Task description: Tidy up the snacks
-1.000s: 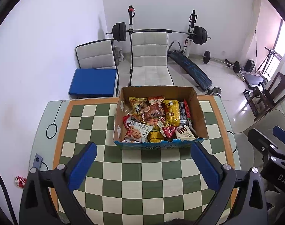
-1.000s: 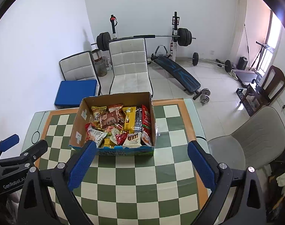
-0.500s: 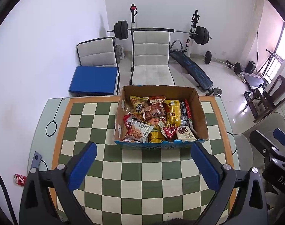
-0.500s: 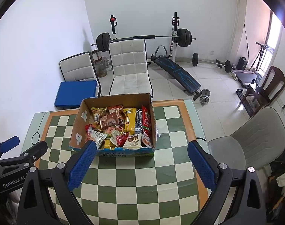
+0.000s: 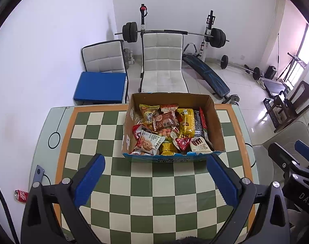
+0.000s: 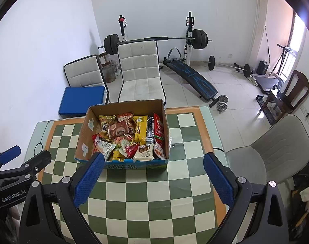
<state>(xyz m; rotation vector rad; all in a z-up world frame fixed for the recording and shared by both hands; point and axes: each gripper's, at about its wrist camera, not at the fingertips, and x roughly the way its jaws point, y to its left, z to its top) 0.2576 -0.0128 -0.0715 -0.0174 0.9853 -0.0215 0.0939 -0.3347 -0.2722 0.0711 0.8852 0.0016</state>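
Note:
An open cardboard box (image 5: pixel 214 122) full of mixed snack packets stands on the far middle of the checkered table (image 5: pixel 154 193). It also shows in the right wrist view (image 6: pixel 84 134). A cookie packet (image 5: pixel 149 142) and a yellow packet (image 5: pixel 185 122) lie among the snacks. My left gripper (image 5: pixel 155 180) is open and empty, hovering above the table in front of the box. My right gripper (image 6: pixel 153 178) is open and empty, also in front of the box. Each gripper shows at the edge of the other's view.
Two white chairs (image 5: pixel 162 65) and a blue cushion (image 5: pixel 100 87) stand behind the table. Weight bench and barbells (image 5: pixel 203 69) are at the back. A beige chair (image 6: pixel 276 146) is at the table's right. A red can (image 5: pixel 20 195) lies on the floor at left.
Both grippers have drifted slightly; the box sits a little lower in the views. Both stay open and empty.

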